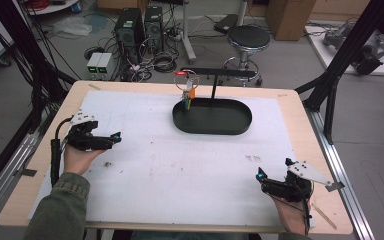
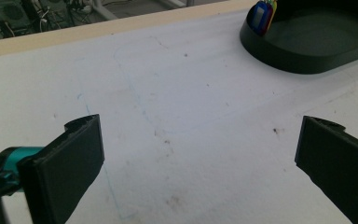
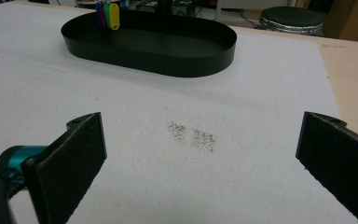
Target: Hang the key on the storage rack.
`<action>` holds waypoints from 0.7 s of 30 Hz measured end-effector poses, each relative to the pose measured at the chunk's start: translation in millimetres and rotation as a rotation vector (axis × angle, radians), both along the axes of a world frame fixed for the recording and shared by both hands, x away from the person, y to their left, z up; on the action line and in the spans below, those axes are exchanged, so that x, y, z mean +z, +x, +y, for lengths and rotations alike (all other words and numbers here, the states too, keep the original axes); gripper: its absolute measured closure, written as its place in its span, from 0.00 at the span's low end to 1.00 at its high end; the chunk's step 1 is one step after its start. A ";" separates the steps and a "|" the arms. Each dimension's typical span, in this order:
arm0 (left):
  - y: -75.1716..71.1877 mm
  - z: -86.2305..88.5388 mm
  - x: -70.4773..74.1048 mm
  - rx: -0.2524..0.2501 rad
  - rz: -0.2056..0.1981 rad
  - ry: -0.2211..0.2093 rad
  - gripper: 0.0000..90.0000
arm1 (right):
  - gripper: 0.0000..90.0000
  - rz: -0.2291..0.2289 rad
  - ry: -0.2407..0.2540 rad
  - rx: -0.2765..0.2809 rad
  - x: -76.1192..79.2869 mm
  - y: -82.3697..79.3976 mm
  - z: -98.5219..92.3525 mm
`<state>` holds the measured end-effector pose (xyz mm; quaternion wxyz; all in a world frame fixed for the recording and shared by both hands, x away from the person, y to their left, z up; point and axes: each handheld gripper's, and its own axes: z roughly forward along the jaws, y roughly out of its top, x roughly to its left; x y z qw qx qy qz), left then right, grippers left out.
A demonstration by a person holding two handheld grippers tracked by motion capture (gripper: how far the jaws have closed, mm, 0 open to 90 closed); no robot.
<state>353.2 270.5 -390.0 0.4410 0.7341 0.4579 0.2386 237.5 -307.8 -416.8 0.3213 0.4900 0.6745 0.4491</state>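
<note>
Each hand-held gripper (image 1: 114,138) (image 1: 260,176) gapes empty; coloured key tags (image 1: 187,98) (orange, yellow, blue) hang over the black tray (image 1: 212,129).

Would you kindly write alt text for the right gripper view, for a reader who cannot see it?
The right gripper is open, its two black jaws wide apart above a white table cover. Beyond stands an oval black tray, with coloured key tags hanging at its far left end.
</note>
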 end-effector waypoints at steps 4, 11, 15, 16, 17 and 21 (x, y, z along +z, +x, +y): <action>-10.0 6.5 -3.2 0.021 -0.003 -0.009 0.02 | 0.01 0.003 0.001 0.000 0.1 0.1 0.3; -25.3 16.1 -7.2 0.063 -0.028 -0.020 0.02 | 0.01 0.004 0.001 0.002 0.1 0.8 1.0; -35.7 20.0 -12.6 0.073 -0.034 -0.014 0.02 | 0.01 0.003 -0.001 0.002 0.0 0.7 0.9; -37.7 21.4 -13.8 0.081 -0.036 -0.018 0.02 | 0.01 0.006 0.004 -0.001 0.0 0.5 1.1; -39.2 23.1 -14.3 0.088 -0.035 -0.021 0.02 | 0.01 0.007 0.004 -0.001 0.0 0.5 1.0; -48.4 29.8 -18.7 0.120 -0.064 -0.054 0.02 | 0.01 0.006 -0.001 0.002 0.0 0.7 1.5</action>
